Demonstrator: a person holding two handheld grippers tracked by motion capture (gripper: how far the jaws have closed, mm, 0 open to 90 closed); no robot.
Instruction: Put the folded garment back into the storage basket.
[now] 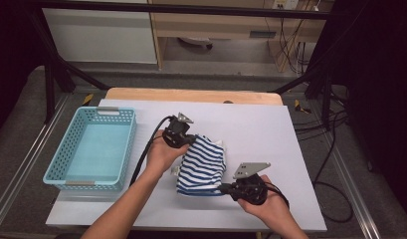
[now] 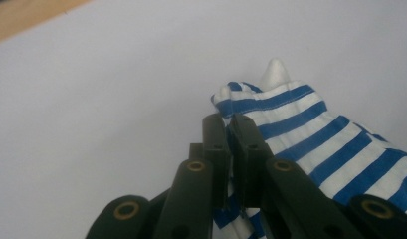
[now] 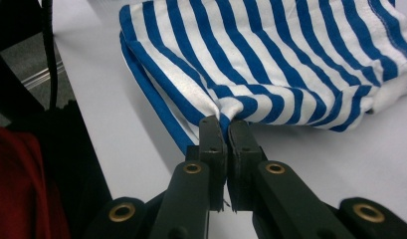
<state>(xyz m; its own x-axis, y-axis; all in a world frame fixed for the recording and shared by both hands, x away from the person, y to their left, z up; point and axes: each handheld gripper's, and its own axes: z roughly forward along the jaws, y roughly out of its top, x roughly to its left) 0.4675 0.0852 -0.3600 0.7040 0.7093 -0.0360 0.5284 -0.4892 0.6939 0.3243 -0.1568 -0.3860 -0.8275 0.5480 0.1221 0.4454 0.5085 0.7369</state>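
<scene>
A folded blue-and-white striped cloth [image 1: 202,167] lies in the middle of the white table sheet [image 1: 260,129]. My left gripper [image 1: 190,141] pinches its far left corner, jaws shut on the striped fabric [image 2: 290,124]; my left gripper [image 2: 230,124] has cloth squeezed between its pads. At the near right corner my right gripper [image 1: 226,188] is shut on the cloth's edge. In the right gripper view the stripes [image 3: 270,64] bunch where my right gripper [image 3: 226,127] clamps the fold. The cloth hangs slightly raised between both grips.
A light blue perforated basket [image 1: 94,149] stands on the left side of the sheet with nothing in it. A bare wooden strip [image 1: 191,94] of table shows at the far edge. Black frame legs and cables surround the table.
</scene>
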